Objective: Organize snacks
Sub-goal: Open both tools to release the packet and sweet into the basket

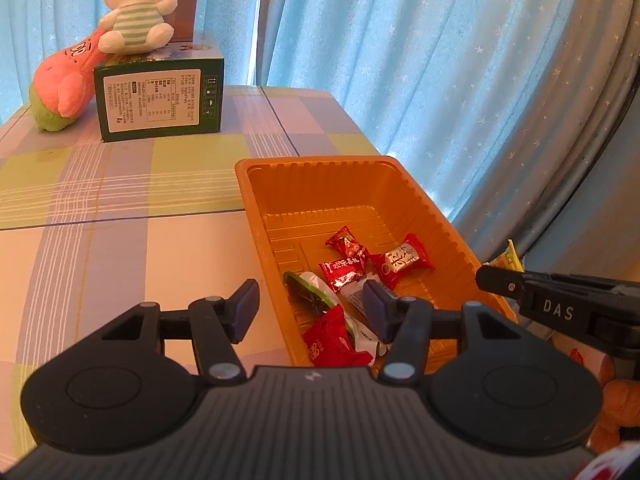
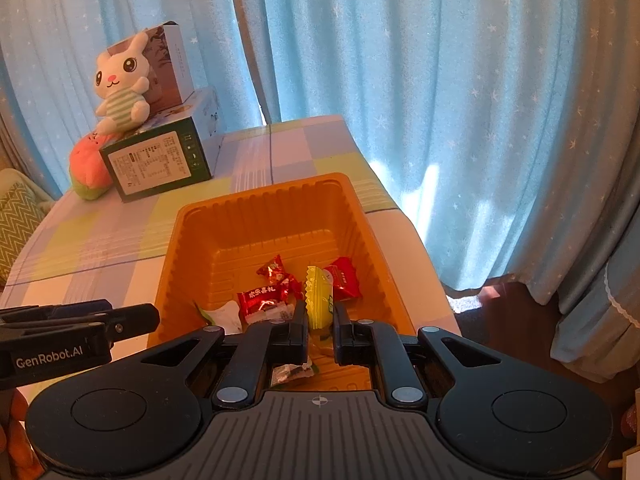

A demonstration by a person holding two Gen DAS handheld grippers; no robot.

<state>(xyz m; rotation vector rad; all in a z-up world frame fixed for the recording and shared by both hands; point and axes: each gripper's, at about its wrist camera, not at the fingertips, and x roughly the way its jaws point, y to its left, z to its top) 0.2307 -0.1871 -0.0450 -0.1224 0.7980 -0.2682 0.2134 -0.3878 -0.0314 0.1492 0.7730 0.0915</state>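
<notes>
An orange plastic tray (image 1: 256, 200) (image 2: 192, 216) sits on the checked table and holds several wrapped snacks: red candies (image 1: 344, 272) (image 2: 262, 300) and a green-and-white packet (image 1: 316, 292). My left gripper (image 1: 310, 312) is open and empty, its fingers straddling the tray's near left wall. My right gripper (image 2: 320, 320) is shut on a yellow snack packet (image 2: 319, 296) and holds it over the tray's near end. The right gripper (image 1: 492, 278) also shows in the left wrist view with the yellow packet (image 1: 508, 258) at its tip. The left gripper (image 2: 152, 318) shows at the left of the right wrist view.
A green box (image 1: 158, 98) (image 2: 156, 164) stands at the back left with a white rabbit plush (image 1: 136, 12) (image 2: 120, 84) on it and a pink-and-green plush (image 1: 64, 88) (image 2: 90, 172) beside it. Blue curtains (image 1: 440, 60) hang behind. The table's right edge runs close beside the tray.
</notes>
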